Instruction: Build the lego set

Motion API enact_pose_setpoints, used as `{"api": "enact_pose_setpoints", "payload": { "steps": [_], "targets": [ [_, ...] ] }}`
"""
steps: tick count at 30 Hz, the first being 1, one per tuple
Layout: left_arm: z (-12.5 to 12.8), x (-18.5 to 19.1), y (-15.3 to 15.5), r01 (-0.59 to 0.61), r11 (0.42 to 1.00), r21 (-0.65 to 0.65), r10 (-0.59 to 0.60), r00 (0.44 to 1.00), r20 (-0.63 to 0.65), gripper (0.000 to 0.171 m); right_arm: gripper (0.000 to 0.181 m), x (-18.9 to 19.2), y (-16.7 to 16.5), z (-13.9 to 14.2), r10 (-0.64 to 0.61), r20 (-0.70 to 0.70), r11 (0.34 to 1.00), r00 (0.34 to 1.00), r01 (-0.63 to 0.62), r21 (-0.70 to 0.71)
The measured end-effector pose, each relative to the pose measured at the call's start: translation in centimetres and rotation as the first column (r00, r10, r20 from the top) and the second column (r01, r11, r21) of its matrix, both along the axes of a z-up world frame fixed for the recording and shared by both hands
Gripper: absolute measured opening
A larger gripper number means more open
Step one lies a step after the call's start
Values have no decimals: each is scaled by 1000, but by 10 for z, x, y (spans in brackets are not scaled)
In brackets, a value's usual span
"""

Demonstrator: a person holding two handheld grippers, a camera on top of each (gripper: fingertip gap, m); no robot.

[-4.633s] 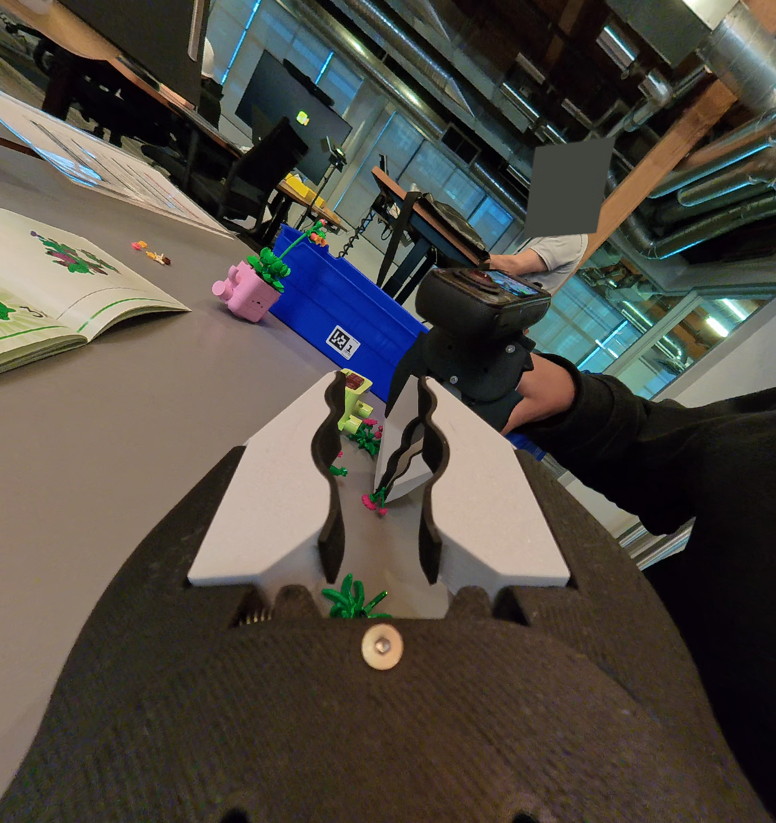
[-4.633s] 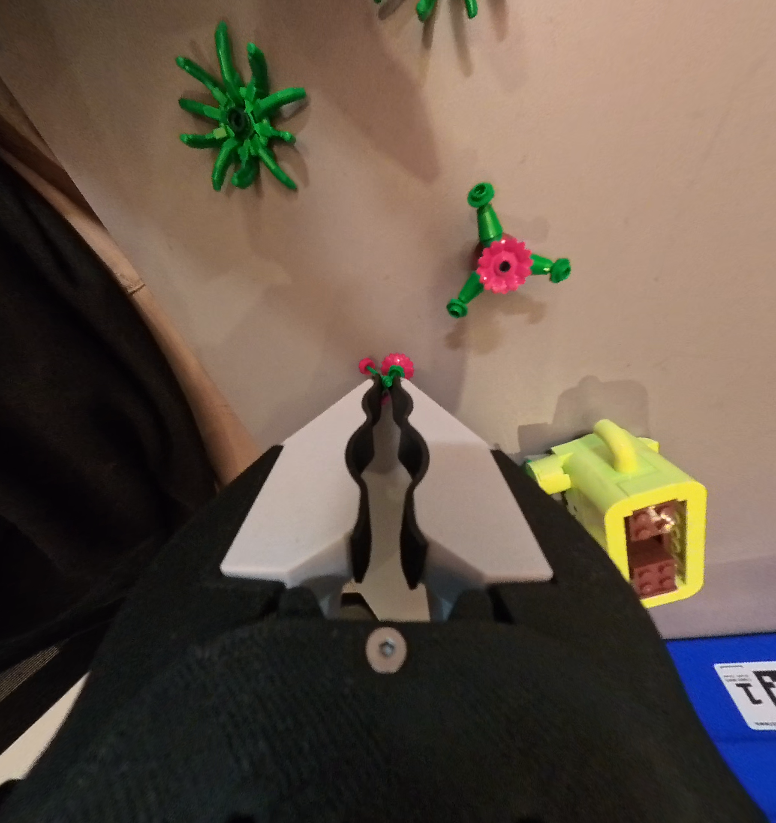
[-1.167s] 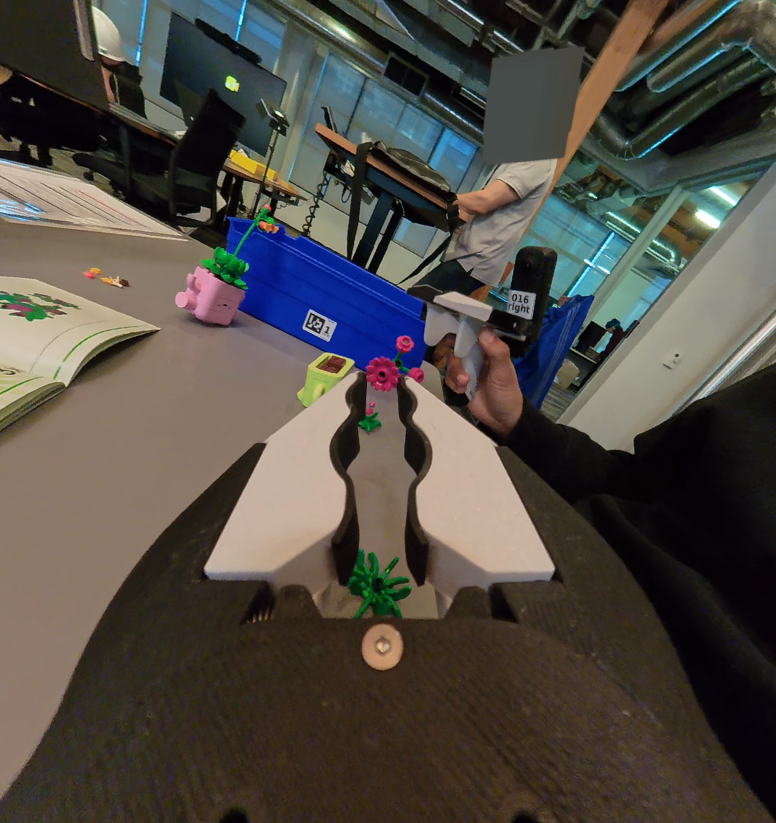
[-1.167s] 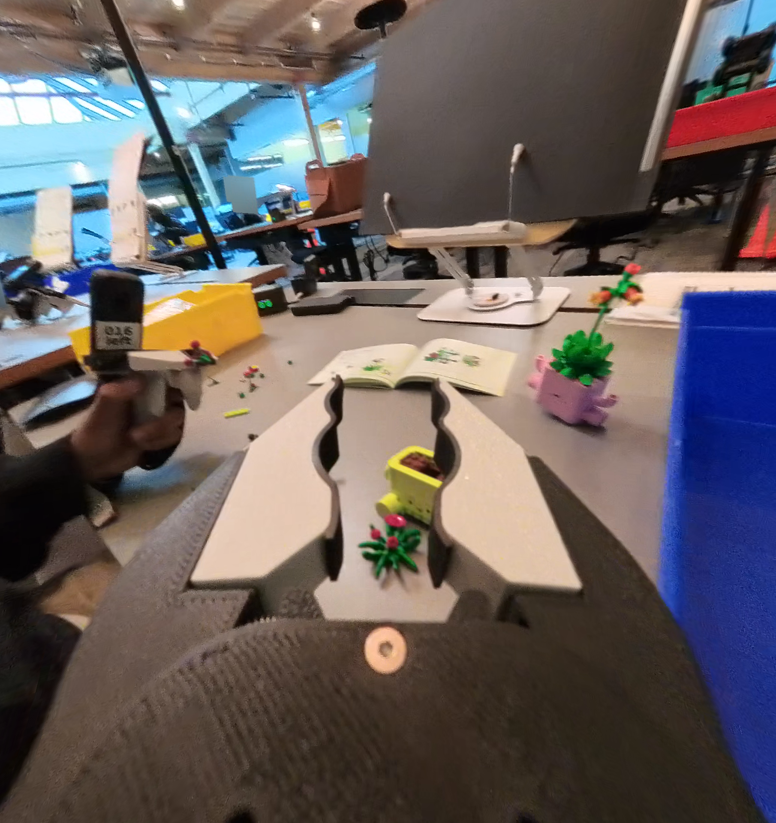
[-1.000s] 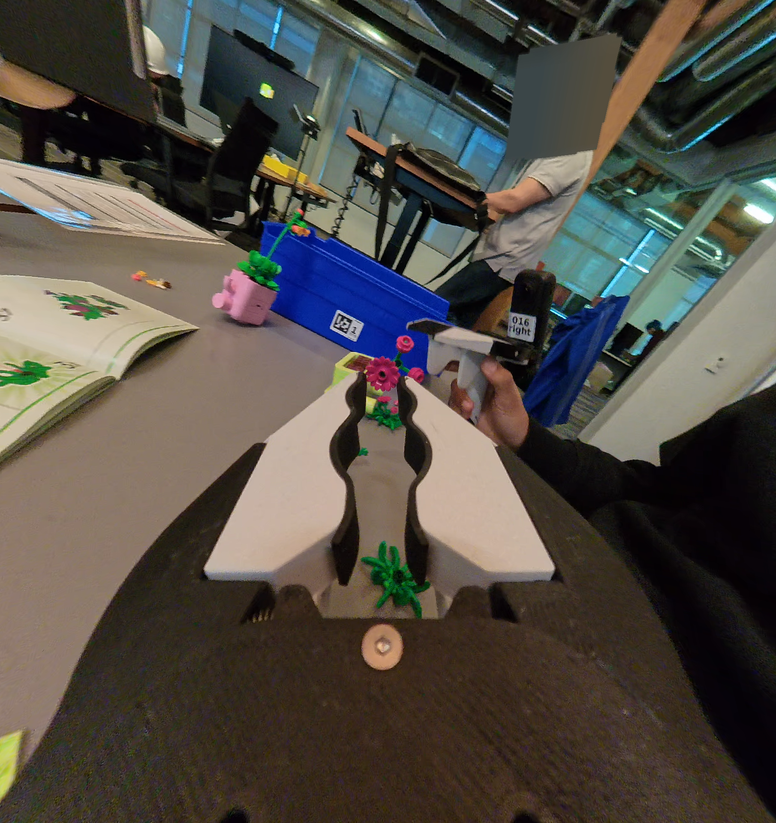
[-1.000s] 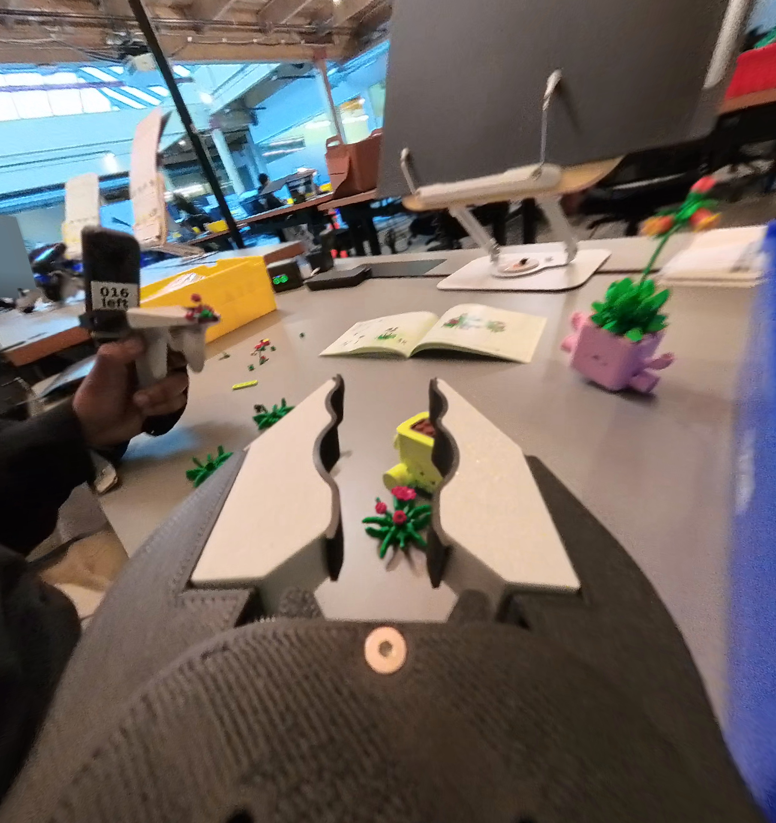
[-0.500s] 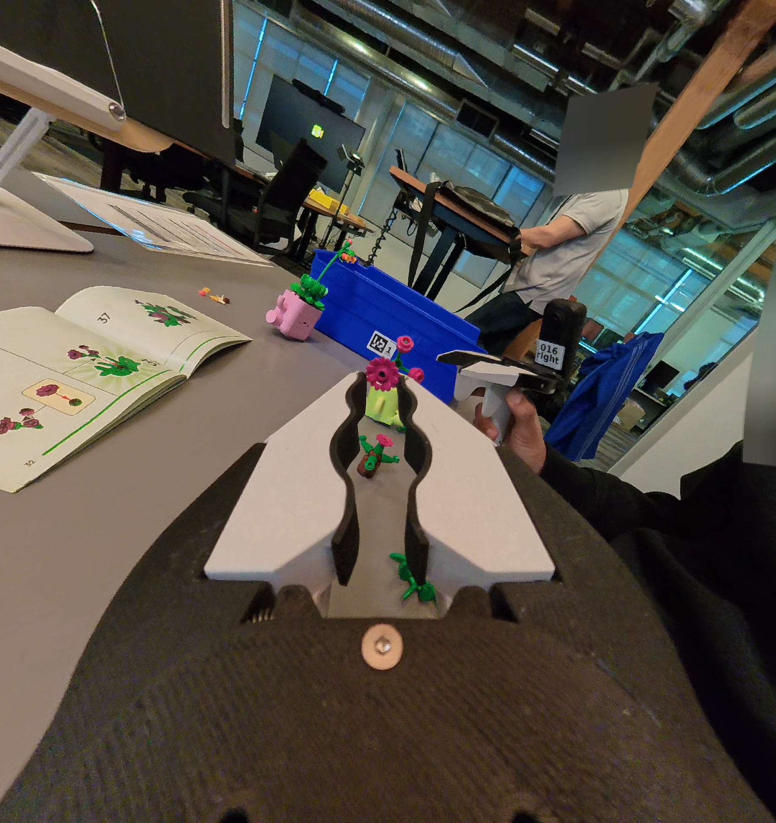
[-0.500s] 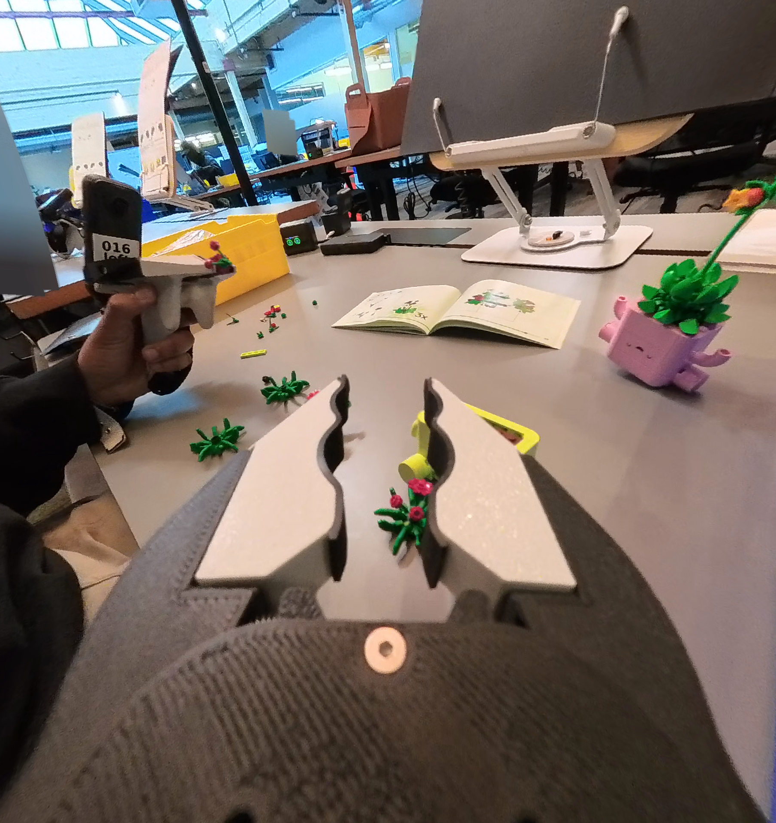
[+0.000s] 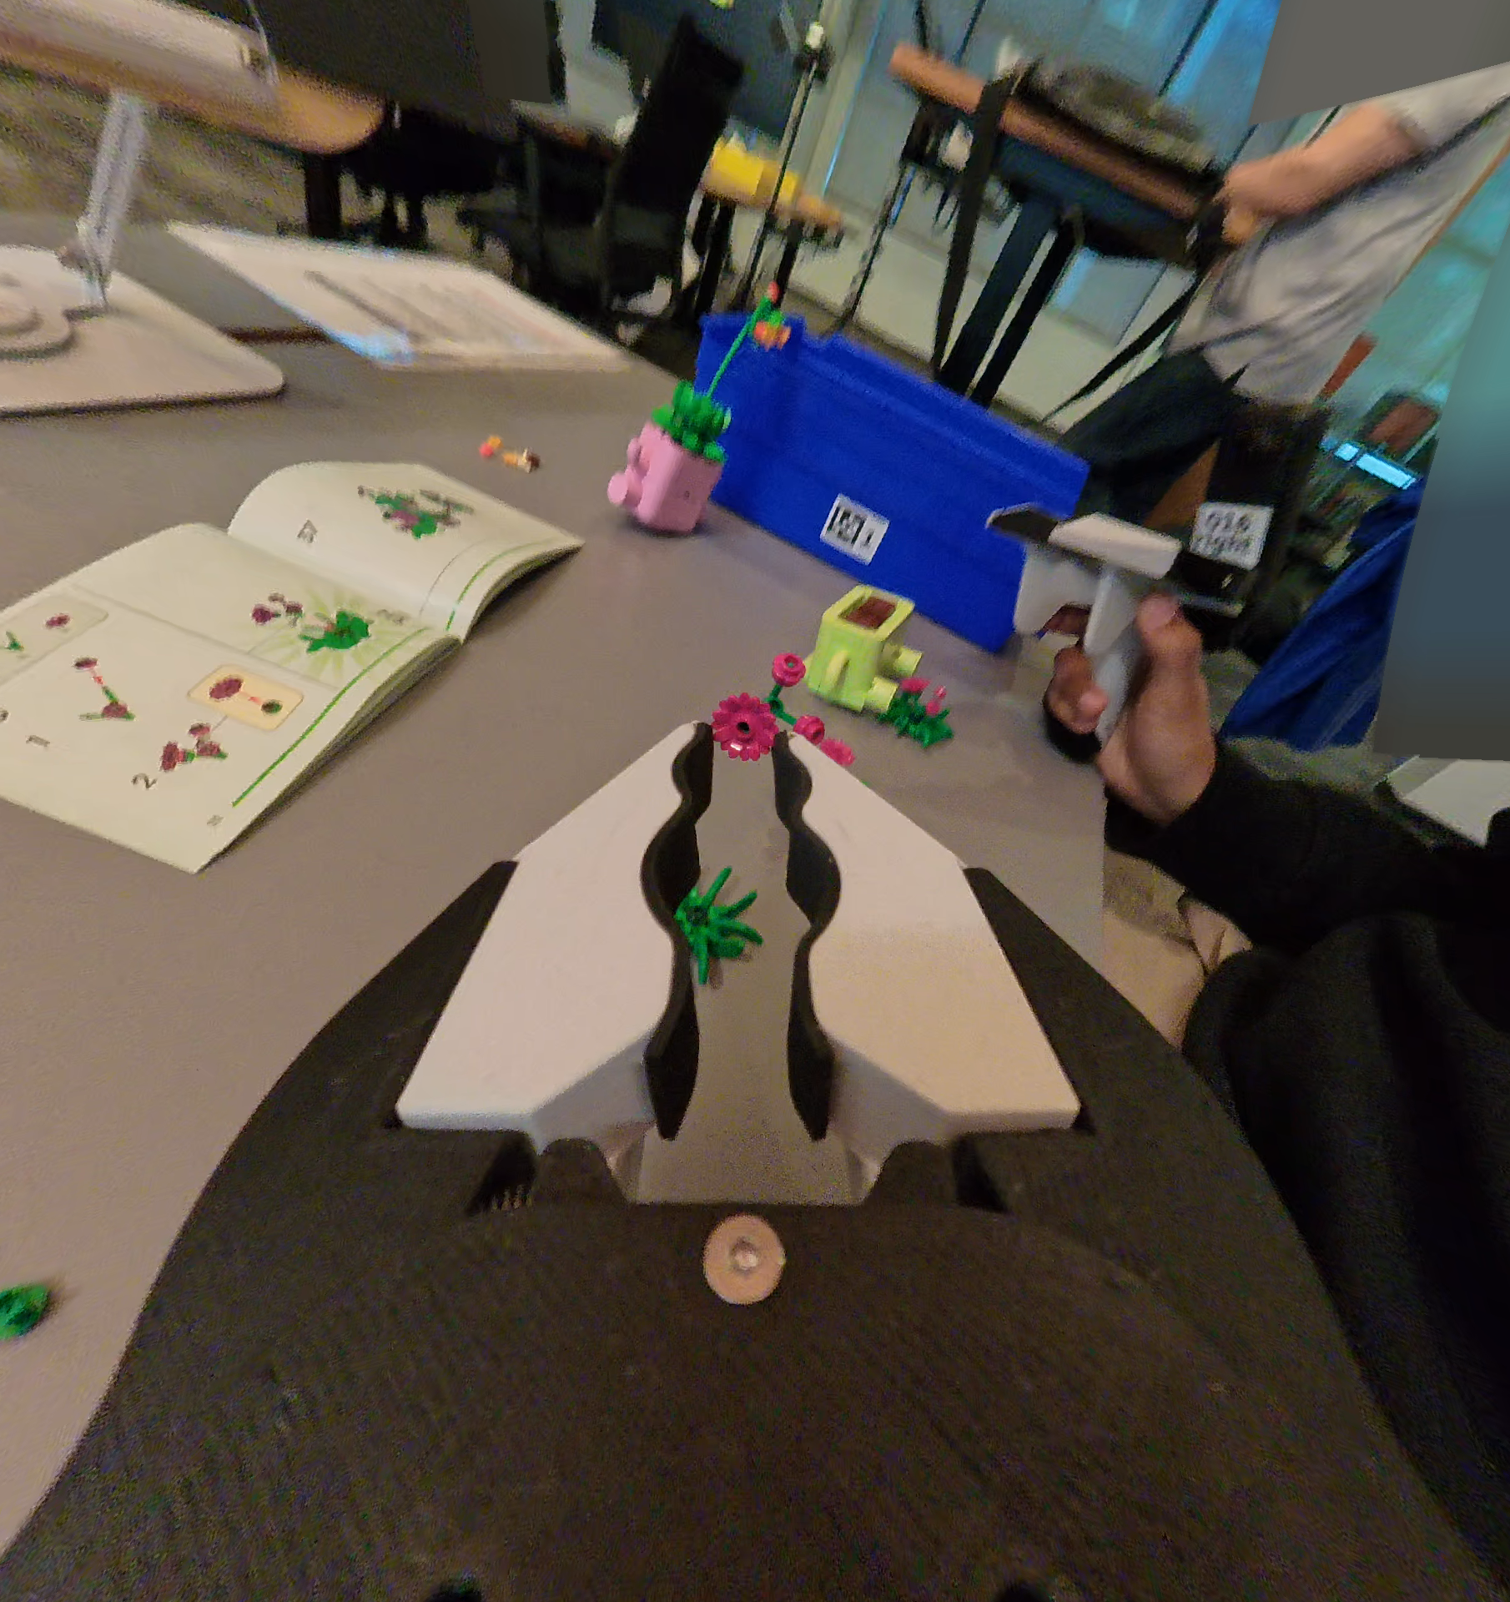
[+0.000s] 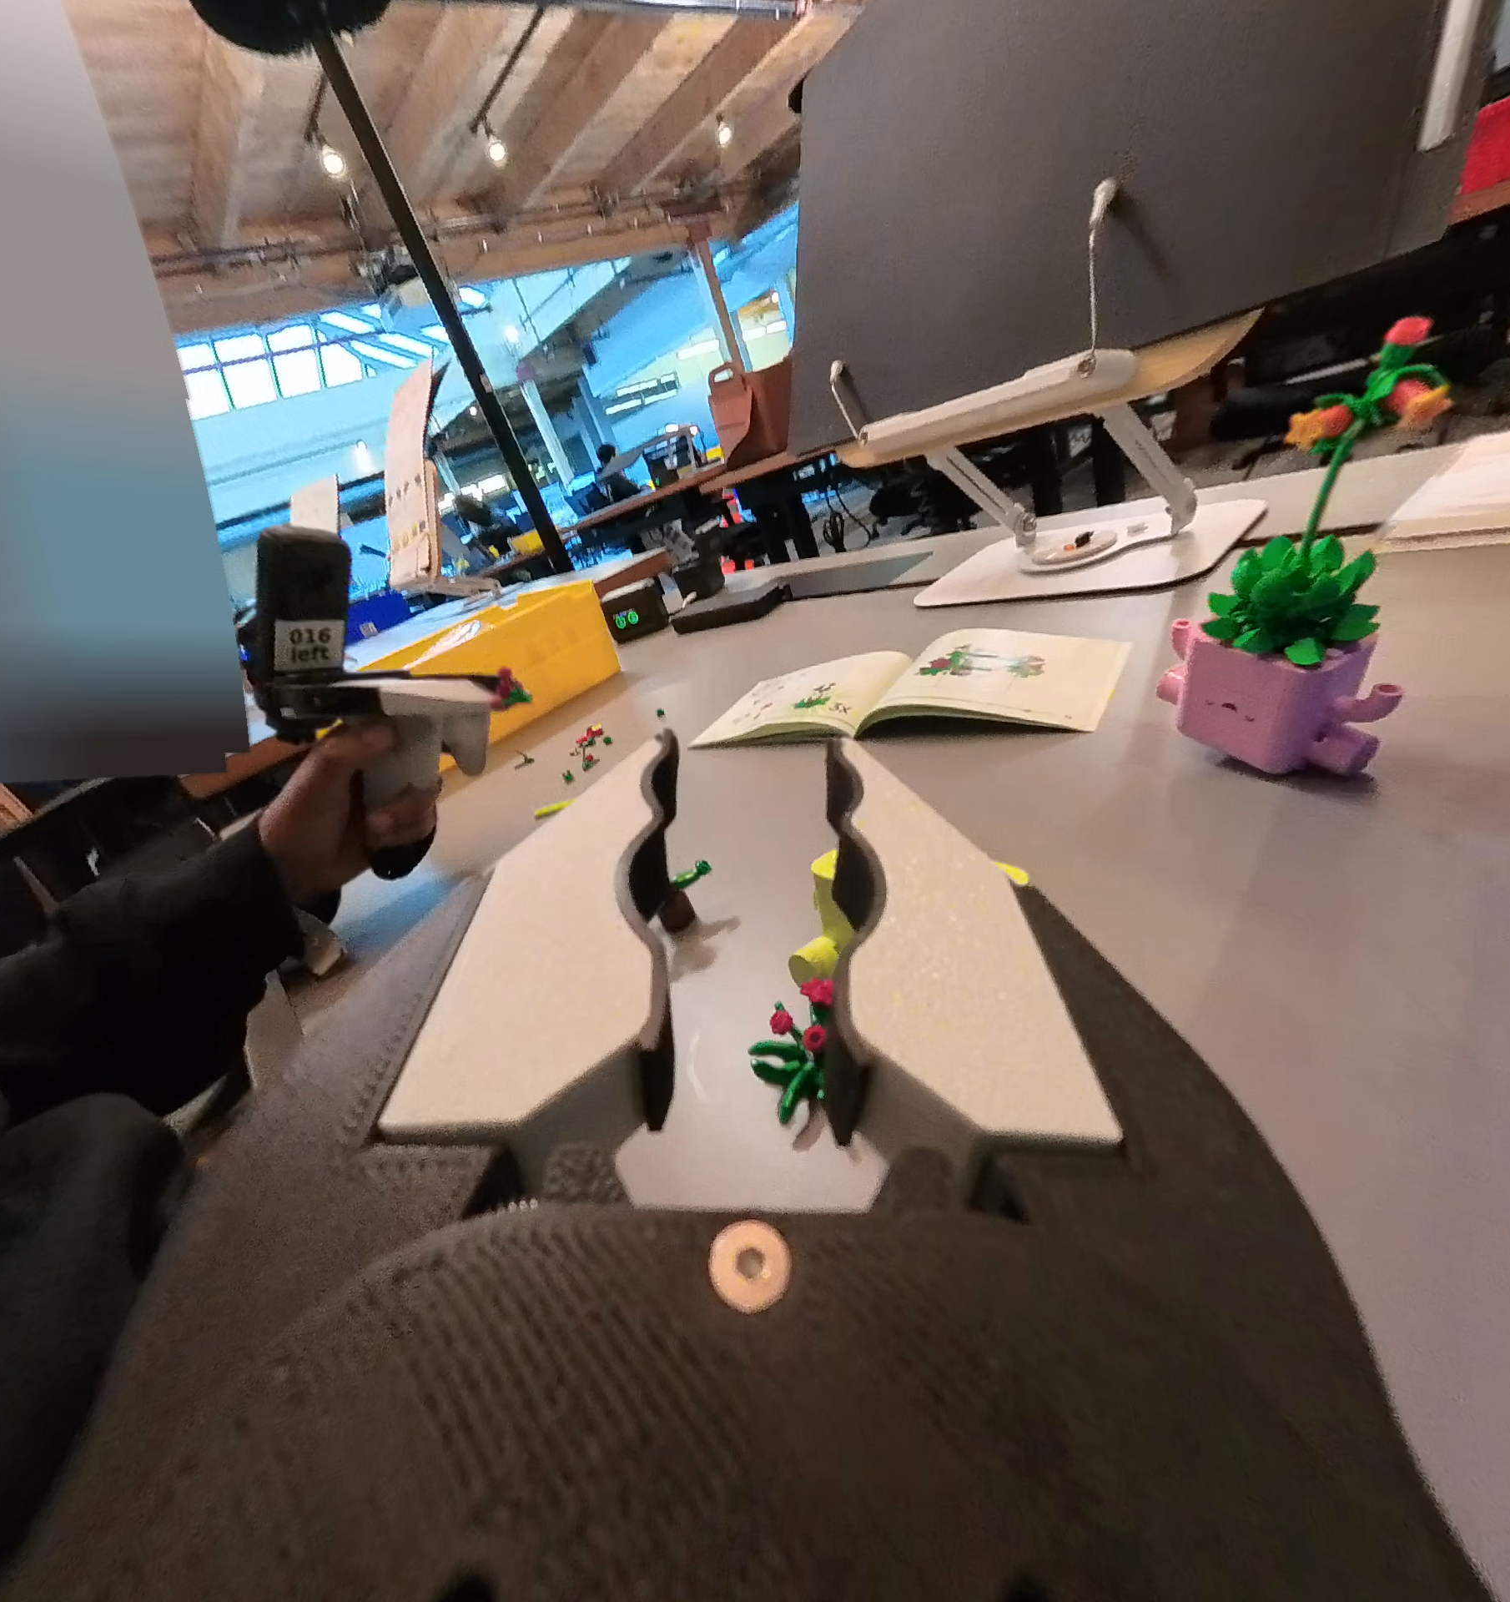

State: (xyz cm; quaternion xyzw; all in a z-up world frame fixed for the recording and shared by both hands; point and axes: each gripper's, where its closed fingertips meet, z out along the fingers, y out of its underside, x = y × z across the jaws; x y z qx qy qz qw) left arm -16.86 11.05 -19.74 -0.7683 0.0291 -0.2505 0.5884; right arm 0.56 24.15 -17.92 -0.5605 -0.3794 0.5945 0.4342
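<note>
1. The left gripper point(image 9: 745, 752) is clamped on a pink flower sprig point(image 9: 764, 713) at its tips, raised above the table.
2. The right gripper point(image 10: 747, 763) is spread and holds nothing.
3. Near the lime-green pot point(image 9: 860, 646) lie loose leaves; the pink pot point(image 10: 1272, 698) beyond it looks finished, so planting remains.

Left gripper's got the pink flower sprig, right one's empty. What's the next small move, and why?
Probably bring the left gripper toward the lime-green pot, keeping its grip. It is shut on the pink flower sprig, held above the table. The pot stands upright with its brown top showing, and the right gripper is open close to it, ready to steady it.
</note>
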Motion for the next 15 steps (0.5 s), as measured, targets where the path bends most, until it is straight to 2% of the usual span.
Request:
{"api": "enact_pose_setpoints", "payload": {
  "steps": [3, 7, 10, 15],
  "targets": [
    [-24, 5, -3, 10, 982, -189, -11, 1000, -5, 12, 26, 5, 0, 5, -1, -44, 1000, 999, 1, 2],
    [-54, 5, -11, -49, 926, -375, 27, 998, -64, 13, 23, 5, -3, 8, -8, -56, 999, 998, 11, 39],
    [-64, 8, -19, -61, 889, -453, 31, 997, -74, 13, 22, 1, -5, 5, -1, -29, 999, 1000, 3, 52],
    [-71, 9, -18, -97, 860, -501, 44, 992, -117, 13, 23, -1, -5, 3, 1, -17, 999, 1000, -1, 47]
  ]
}}
